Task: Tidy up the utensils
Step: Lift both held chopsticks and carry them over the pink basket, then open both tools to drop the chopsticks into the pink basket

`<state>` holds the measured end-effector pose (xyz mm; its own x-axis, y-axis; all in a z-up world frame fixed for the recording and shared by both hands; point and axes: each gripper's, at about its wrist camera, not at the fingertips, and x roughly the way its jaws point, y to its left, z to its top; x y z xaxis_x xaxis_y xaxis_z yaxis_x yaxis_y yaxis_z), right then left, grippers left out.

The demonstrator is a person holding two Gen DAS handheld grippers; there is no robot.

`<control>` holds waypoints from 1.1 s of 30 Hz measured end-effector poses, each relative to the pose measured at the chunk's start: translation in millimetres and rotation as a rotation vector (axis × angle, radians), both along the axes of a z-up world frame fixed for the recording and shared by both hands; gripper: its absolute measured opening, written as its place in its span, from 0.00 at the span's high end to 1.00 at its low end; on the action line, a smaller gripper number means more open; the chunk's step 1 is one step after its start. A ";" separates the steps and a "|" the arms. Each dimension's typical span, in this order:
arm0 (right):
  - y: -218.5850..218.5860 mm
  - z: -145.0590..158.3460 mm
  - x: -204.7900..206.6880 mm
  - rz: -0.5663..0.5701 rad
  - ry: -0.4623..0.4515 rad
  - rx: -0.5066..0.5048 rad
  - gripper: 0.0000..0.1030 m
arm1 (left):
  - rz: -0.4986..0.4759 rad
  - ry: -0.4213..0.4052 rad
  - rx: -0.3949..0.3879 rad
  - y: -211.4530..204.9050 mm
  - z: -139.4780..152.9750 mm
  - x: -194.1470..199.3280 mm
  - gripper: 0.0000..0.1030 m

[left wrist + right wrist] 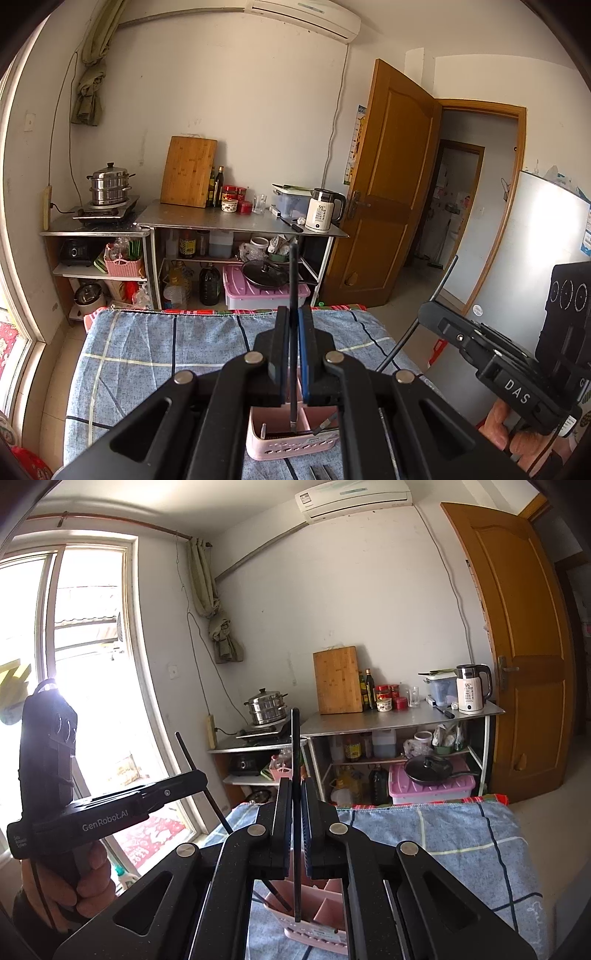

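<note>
Holding: the left hand-held gripper (293, 325) has its jaws pressed together on one thin black chopstick (292, 332), which stands nearly upright between the pads.
Right side: the right hand-held gripper (294, 797) is closed in the same way on a second black chopstick (295, 812), also nearly upright.
Place of the sticks: in each wrist view the lower tip of the held stick hangs over or just inside the pink utensil basket (291, 446); whether a tip touches the bottom I cannot tell.
Basket: it stands on the blue checked cloth (166, 354) directly below both grippers, and it has inner walls that divide it into compartments.
Step in hand: I judge that each stick is to be set into a compartment of the basket.
How to do it well: keep each stick vertical, lower it until the tip is well below the rim, choose the same compartment for both, and only then let the jaws open; opening too high may let a stick tip over the rim.
Risk: the two grippers are near each other, so lower one at a time.
Count of grippers: two, each in one hand of the person.
Count of held chopsticks: two.
Count of baskets: one.
Other pieces in the basket: at least two, small and dark; their kind is unclear.
</note>
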<state>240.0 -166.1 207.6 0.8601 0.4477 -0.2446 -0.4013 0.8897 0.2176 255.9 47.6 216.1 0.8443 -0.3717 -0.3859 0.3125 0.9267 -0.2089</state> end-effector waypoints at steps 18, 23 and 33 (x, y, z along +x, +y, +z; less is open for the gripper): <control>9.6 -63.0 35.5 -0.020 0.134 -0.041 0.95 | 0.009 0.145 -0.010 7.3 -73.5 33.7 0.95; 13.3 -76.3 38.1 -0.010 0.172 -0.076 0.95 | 0.016 0.174 -0.010 7.2 -84.7 32.7 0.94; 5.2 -80.0 22.5 -0.003 0.182 -0.120 0.75 | 0.054 0.133 -0.023 15.3 -78.2 9.0 0.64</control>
<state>262.5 -160.9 127.6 0.7980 0.4036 -0.4476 -0.3623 0.9147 0.1790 264.9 62.8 137.9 0.8052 -0.3371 -0.4878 0.2305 0.9359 -0.2663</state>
